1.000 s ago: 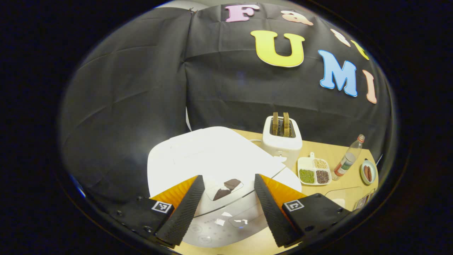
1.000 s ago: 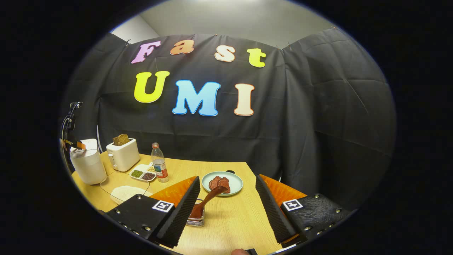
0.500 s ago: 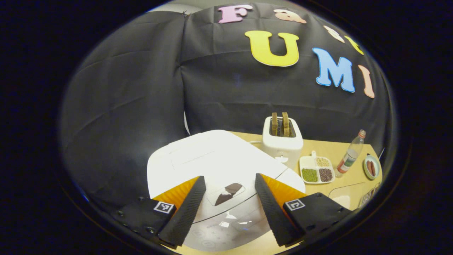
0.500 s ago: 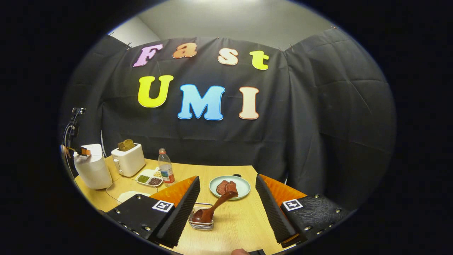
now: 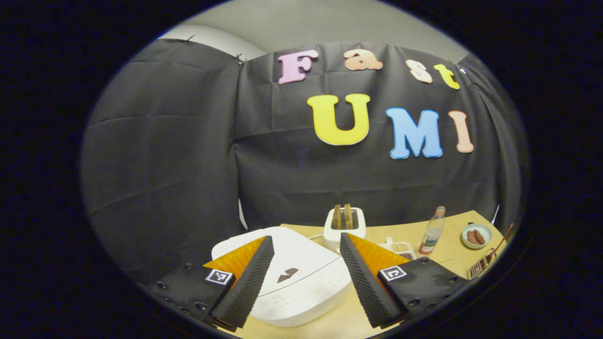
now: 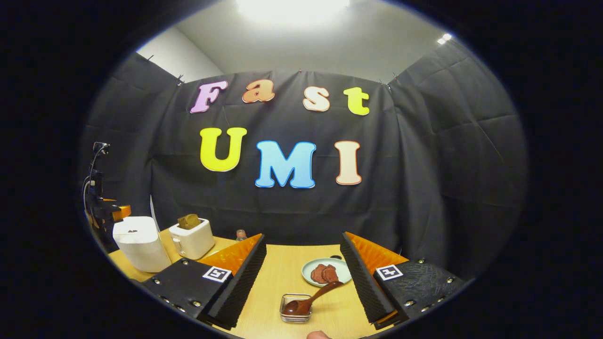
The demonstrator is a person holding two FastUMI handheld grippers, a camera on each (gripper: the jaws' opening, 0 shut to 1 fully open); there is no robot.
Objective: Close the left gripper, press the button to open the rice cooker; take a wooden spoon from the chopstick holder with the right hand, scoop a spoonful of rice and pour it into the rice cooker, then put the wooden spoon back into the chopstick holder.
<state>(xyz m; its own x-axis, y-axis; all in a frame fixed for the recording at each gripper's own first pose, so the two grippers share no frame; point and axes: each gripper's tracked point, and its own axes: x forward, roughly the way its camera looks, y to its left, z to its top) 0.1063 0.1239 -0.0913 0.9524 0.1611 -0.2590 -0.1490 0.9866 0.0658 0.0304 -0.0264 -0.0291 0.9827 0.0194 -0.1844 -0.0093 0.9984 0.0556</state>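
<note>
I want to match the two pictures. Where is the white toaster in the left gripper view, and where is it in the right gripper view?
Left gripper view: the toaster stands low, just right of centre, behind the rice cooker.
Right gripper view: the toaster stands low at the left, right of the rice cooker.
Shared landmark: the plate holding reddish-brown pieces of food.

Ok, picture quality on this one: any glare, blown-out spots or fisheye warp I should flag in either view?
Right gripper view: the ceiling light is blown out at the top, and the booth walls bow outward. Left gripper view: the white rice cooker lid is bright but keeps its detail, the toaster is small but sharp, and the table edge curves.
</note>
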